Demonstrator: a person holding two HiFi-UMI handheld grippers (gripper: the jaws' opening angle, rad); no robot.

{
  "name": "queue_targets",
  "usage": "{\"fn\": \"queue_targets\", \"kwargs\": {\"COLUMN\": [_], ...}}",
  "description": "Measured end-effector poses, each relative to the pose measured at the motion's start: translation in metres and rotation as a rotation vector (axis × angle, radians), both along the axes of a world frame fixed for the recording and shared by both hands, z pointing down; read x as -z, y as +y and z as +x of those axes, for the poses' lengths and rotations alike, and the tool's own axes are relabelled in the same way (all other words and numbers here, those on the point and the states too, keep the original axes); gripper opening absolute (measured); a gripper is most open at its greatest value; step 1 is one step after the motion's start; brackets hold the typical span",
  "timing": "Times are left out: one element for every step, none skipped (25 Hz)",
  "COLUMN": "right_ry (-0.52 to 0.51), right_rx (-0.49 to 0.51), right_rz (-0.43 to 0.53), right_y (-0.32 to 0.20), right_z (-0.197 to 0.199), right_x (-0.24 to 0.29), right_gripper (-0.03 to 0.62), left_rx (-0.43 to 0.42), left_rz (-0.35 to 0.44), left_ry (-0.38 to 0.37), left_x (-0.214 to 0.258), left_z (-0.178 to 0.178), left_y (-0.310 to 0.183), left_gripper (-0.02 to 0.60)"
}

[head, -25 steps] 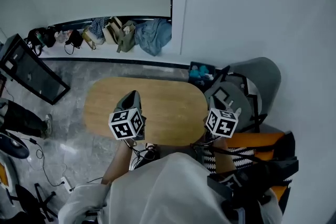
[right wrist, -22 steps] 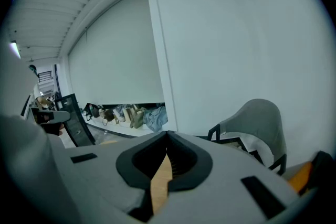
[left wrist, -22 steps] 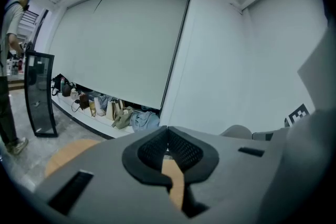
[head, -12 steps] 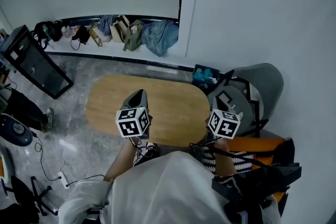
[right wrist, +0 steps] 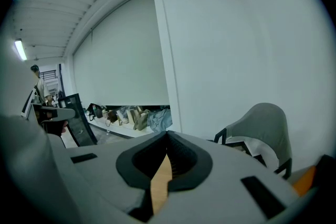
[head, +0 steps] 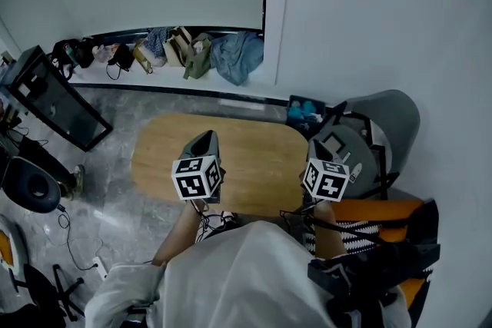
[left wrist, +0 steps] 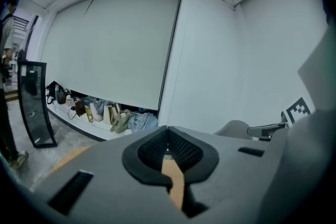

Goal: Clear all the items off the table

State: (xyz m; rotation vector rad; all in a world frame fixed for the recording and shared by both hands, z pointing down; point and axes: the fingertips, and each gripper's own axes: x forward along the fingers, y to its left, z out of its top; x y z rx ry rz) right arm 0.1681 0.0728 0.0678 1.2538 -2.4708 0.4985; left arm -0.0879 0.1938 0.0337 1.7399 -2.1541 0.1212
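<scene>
The smooth, oval, light-wood table [head: 246,142] lies centre. At its near edge hover the grey plastic left gripper [left wrist: 168,131] and right gripper [right wrist: 167,139], ribbed black pads [right wrist: 181,157] pressed together, gripping nothing.

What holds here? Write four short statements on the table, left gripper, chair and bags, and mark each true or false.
1. No item shows on the wooden table. True.
2. The left gripper holds a cup. False: its jaws are together on nothing.
3. The grey chair stands at the table's right end. True.
4. The bags lie on the table. False: they line the ledge beyond it.
</scene>
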Motion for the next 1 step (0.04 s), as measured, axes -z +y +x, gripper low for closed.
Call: {"fn": "queue_targets", "kwargs": {"right_ry": [0.0], "right_rx": [0.001], "right_rz": [-0.003], "right_y": [-0.0003], "right_z": [-0.0008], "right_x": [-0.0007], "right_gripper": [0.023], "left_rx": [-0.002], "left_rz": [-0.002], "left_ry": [0.0], "left_x": [0.0001], "left_z": [0.0002], "left_y": [-0.0016], "left_gripper": [0.009]}}
